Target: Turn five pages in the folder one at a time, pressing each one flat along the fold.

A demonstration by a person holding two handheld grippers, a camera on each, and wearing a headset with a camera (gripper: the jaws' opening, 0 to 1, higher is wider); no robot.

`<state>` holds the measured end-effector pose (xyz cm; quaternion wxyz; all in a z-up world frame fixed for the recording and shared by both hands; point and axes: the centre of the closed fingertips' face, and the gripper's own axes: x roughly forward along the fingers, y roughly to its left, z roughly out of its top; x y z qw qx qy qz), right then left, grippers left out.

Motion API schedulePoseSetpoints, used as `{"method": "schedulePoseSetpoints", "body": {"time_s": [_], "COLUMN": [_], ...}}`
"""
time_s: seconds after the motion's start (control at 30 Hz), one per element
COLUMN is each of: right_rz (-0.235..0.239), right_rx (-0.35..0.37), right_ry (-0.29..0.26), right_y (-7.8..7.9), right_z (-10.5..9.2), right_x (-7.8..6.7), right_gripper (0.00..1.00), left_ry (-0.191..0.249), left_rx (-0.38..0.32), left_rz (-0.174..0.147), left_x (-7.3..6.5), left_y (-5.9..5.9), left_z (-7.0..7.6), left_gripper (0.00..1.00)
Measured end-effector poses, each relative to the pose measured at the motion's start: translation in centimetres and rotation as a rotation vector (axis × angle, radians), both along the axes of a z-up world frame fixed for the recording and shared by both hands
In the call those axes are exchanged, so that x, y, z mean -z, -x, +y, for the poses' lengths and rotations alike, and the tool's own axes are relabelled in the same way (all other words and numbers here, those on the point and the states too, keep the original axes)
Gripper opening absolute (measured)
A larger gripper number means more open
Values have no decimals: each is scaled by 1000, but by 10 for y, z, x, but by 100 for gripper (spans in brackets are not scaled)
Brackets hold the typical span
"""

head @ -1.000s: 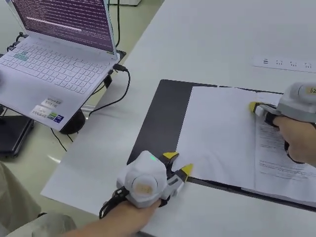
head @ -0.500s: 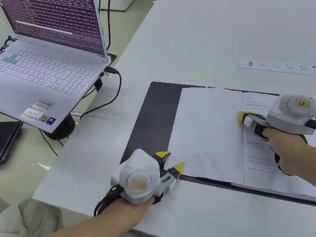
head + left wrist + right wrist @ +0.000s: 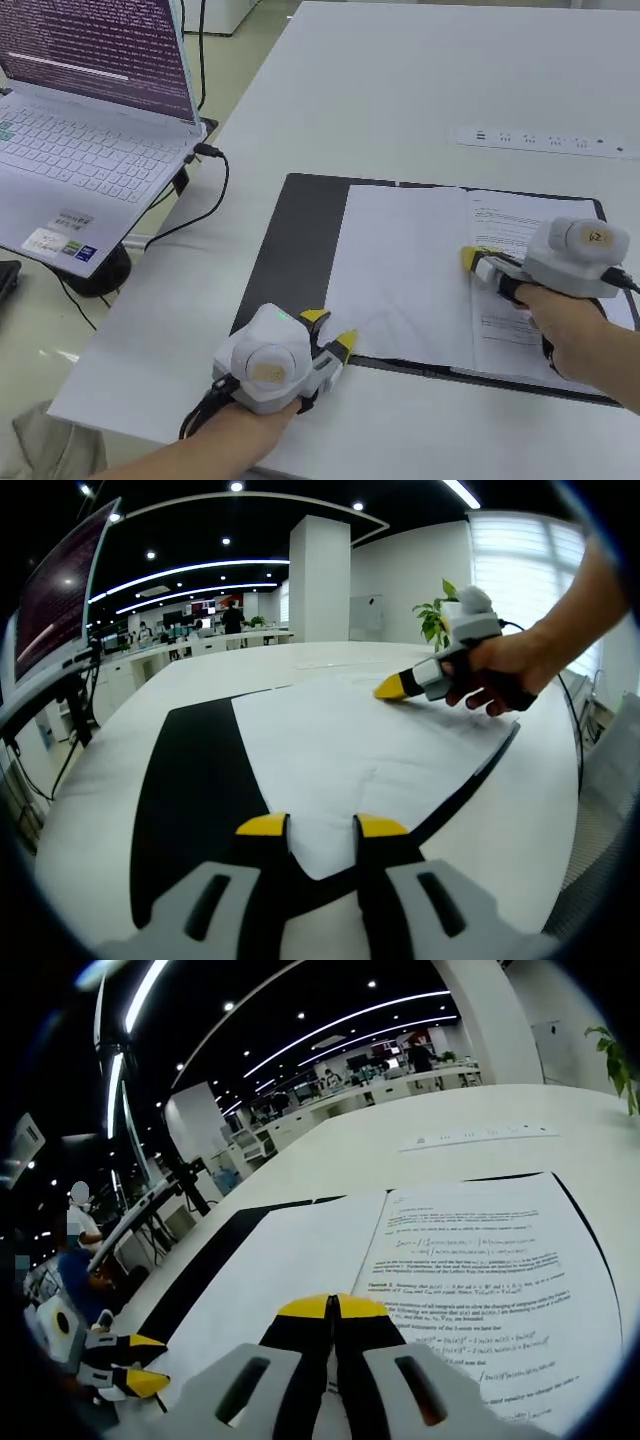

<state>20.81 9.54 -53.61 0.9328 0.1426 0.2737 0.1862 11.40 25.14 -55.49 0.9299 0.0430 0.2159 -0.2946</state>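
Folder (image 3: 295,250): lies open on the white table (image 3: 400,80) in front of you, black inner cover bare on its left side.
Blank page (image 3: 400,270): lies over the folder's left half, white side up, with its near corner by the folder's near edge.
Printed page (image 3: 510,225): on the folder's right half, face up, lines of text showing.
Left hand (image 3: 240,425): your forearm comes in from the bottom edge of the head view; the hand sits low at the table's near side and aims its gripper up and to the right at the folder's near edge.
Left gripper (image 3: 330,332): yellow-tipped jaws apart with a clear gap. In the left gripper view the blank page's near corner lies in that gap, not pinched.
Right hand (image 3: 565,325): reaches in from the right, knuckles over the printed page, wrist roughly level, gripper pointing left.
Right gripper (image 3: 468,258): jaws together, yellow tips touching, nothing between them. The tip is down at the paper where the blank page meets the printed one — along the fold. From the left gripper view it looks to rest on the sheet.
Separation: the two grippers are well apart, one at the near edge, one at the fold.
Laptop (image 3: 80,150): open, screen lit, off the table's left side, a cable plugged into its edge.
Power strip (image 3: 545,140): white, on the table beyond the folder.
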Motion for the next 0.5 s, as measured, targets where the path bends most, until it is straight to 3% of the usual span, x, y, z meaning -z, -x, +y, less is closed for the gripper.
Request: {"method": "schedulePoseSetpoints", "body": {"time_s": [0.5], "right_rz": [12], "right_rx": [-37], "right_ry": [-34], "right_y": [39], "right_z": [10], "right_x": [1], "right_gripper": [0], "left_ry": [-2], "left_rx": [1], "left_rz": [0], "left_x": [1], "left_y": [-1], "left_z": [1], "left_gripper": [24]}}
